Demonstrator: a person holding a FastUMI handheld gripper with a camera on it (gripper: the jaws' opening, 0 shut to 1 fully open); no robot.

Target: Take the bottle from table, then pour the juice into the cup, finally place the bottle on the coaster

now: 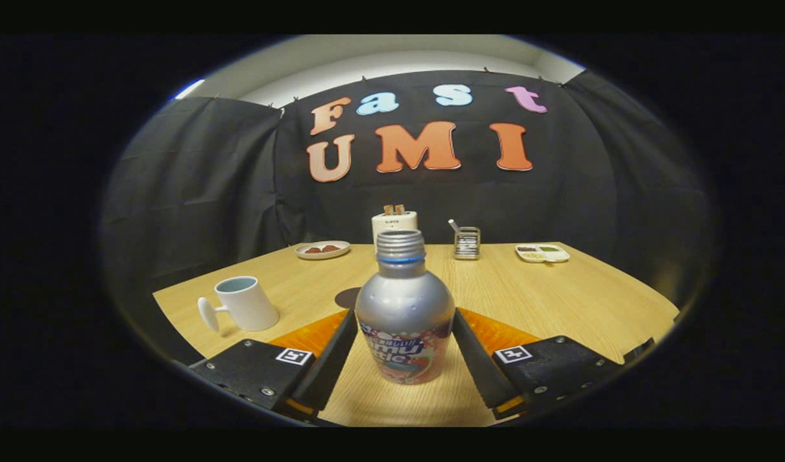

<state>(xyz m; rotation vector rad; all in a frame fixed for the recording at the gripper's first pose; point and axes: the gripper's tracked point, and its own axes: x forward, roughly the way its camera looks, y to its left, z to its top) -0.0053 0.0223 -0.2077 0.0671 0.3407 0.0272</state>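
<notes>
Hand-held gripper (405, 333) flanking labelled bottle (404, 308)

Gripper (405, 337) fingers touching both sides of upright bottle (405, 308) on table (559, 289); cup (246, 303) to its left.

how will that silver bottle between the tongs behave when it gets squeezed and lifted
The uncapped silver metal bottle looks smooth and rounded, so it may slip unless the tongs, whose fingers flank its body, press evenly. Thin metal walls could dent under a hard squeeze. With the threaded neck open, any tilt on the way to the white mug risks spilling juice.
</notes>
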